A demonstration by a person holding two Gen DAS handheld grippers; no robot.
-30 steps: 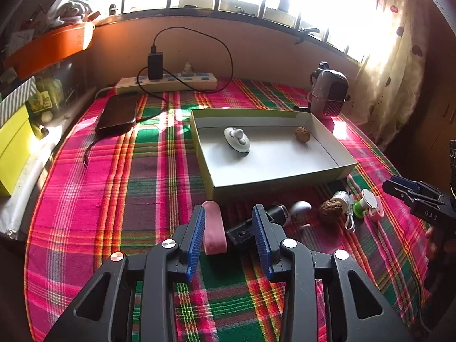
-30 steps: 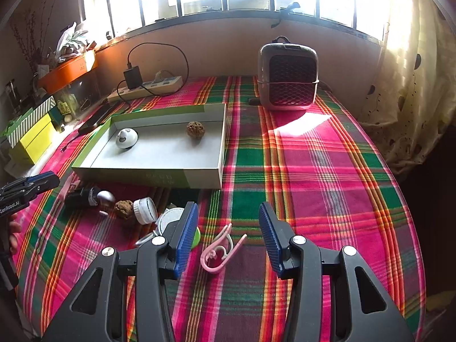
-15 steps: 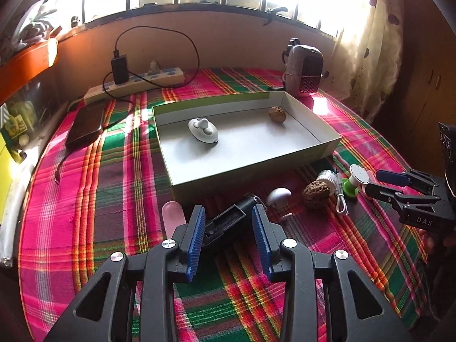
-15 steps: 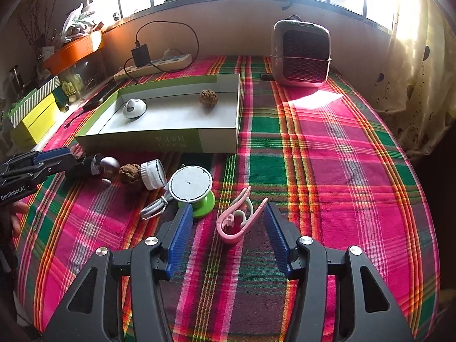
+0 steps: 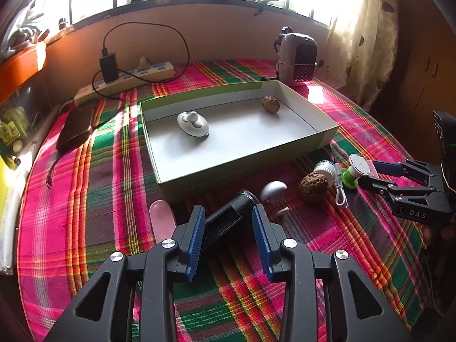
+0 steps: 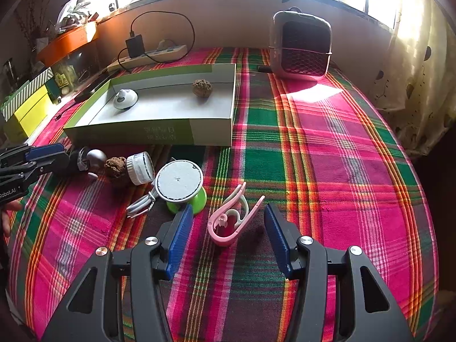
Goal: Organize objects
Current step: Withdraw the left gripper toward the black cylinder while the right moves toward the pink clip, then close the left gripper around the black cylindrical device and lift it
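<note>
Left tongs [image 5: 228,229] stand spread over the plaid-covered counter [image 5: 85,199], a black cylindrical device [image 5: 228,216] lying between the blue pads, apparently untouched though contact is hard to judge. A pink oblong item [image 5: 163,219] lies just left of them. The shallow box [image 5: 313,142] behind holds a white domed gadget [image 5: 193,124] and a brown nut [image 5: 270,103]. Right tongs [image 6: 225,238] have just been opening and stand spread around a pink clip [image 6: 228,222] resting on the cloth, pads clear of it. A green-based spool [image 6: 182,185] sits just left of the clip.
</note>
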